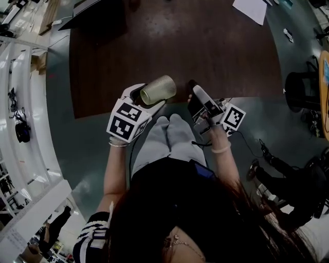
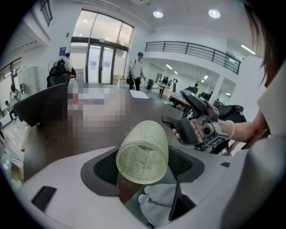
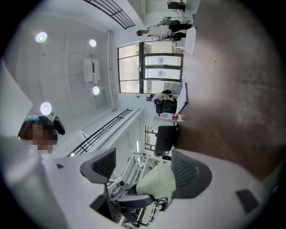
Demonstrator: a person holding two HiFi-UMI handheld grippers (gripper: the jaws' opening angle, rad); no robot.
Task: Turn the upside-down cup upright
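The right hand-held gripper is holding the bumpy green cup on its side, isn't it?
No, the side is wrong. It is the left hand-held gripper that holds the bumpy green cup on its side. The left gripper view shows the cup between its jaws. The right hand-held gripper has its jaws apart and holds nothing.

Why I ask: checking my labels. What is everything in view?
cup: one, pale green, on its side in the left tool
table: one, dark brown, before the person
paper: one sheet, white, table's far right
laptop: one, dark, table's far left
bottle: one, clear with red label, beside the laptop
people: several, dark clothes, distant hall
left tool: one, white and grey, shut on the cup
right tool: one, white and grey, open, apart from the cup
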